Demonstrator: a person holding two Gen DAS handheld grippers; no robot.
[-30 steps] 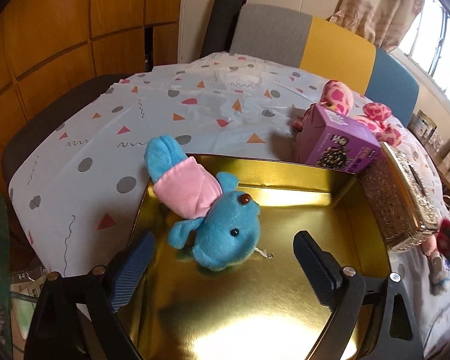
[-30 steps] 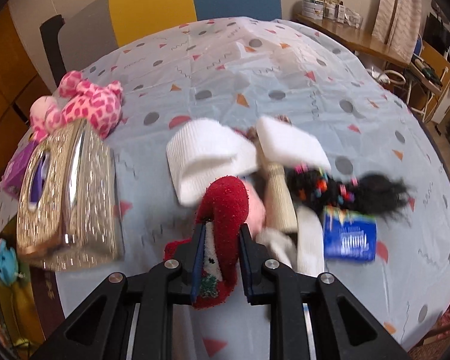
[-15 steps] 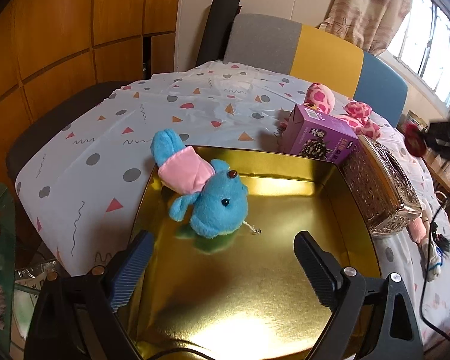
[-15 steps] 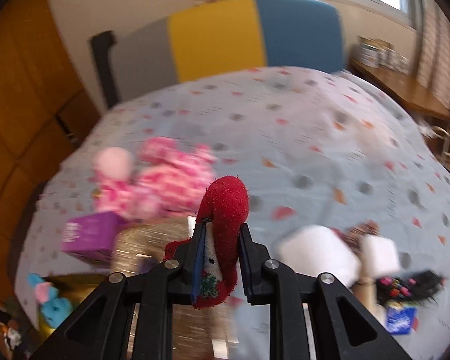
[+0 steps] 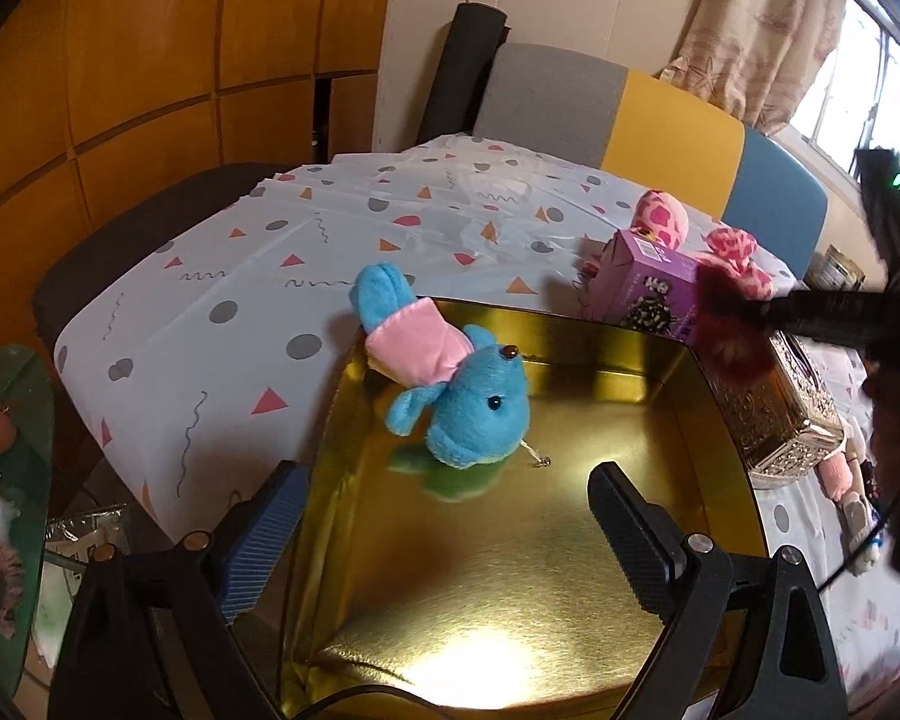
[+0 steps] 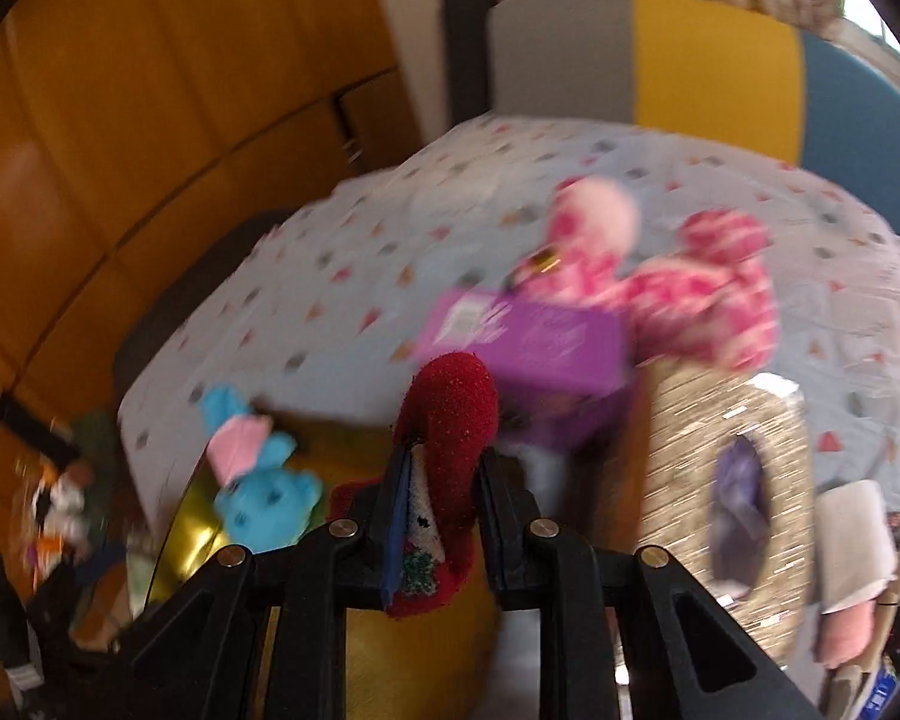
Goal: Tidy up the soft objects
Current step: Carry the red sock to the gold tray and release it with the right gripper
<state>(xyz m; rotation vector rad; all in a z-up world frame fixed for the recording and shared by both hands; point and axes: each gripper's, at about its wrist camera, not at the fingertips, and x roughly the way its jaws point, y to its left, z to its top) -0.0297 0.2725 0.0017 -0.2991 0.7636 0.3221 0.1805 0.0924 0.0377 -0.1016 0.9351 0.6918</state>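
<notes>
- Right tongs point(image 6: 441, 498) pinch a red sock point(image 6: 450, 420).
- Left tongs point(image 5: 444, 516) gape empty over the gold tin point(image 5: 570, 570).
- Purple box point(image 5: 645, 294): print unreadable.

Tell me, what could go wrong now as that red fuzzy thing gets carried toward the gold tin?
The red sock is pinched only partway in the right gripper, so it might slip out over the table. Its path crosses the purple box and the glittery tissue box beside the gold tin; a low pass could knock them. The blue plush leans on the tin's edge and could be nudged out.
</notes>
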